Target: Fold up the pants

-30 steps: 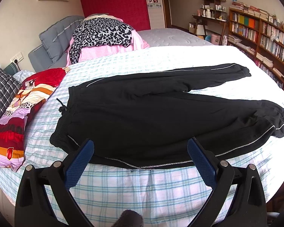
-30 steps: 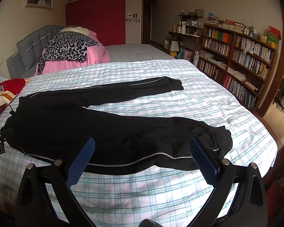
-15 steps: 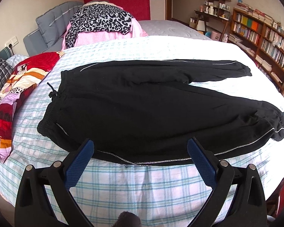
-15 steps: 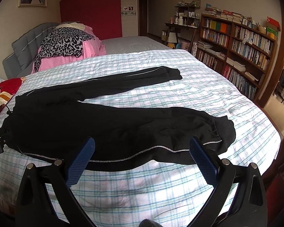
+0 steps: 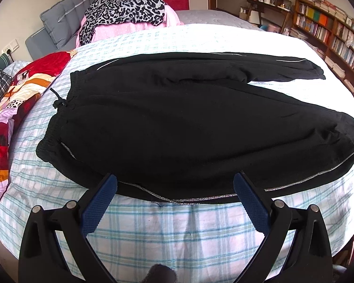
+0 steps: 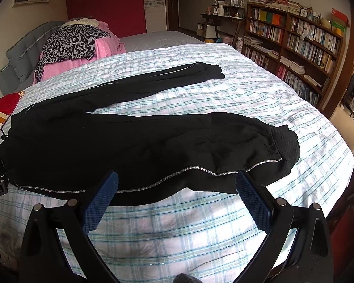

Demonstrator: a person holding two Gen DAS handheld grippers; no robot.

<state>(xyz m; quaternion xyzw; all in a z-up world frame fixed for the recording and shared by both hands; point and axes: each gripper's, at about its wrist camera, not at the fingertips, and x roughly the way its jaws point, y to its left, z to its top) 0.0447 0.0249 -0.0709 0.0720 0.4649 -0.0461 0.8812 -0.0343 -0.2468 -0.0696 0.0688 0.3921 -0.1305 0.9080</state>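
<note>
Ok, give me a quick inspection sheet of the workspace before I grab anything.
Surface: bed with a checked sheet, lightly wrinkled.
Job's things: black pants spread flat and unfolded, legs apart, waistband on the left, near cuff on the right.
Clutter: leopard-print cloth on pink bedding; red patterned quilt at the left edge.
Grippers: left gripper open, empty, at the pants' near edge; right gripper open, empty, likewise.
Cables: nothing seen; only the drawstring.
Surroundings: bookshelves, desk, red panel.
</note>
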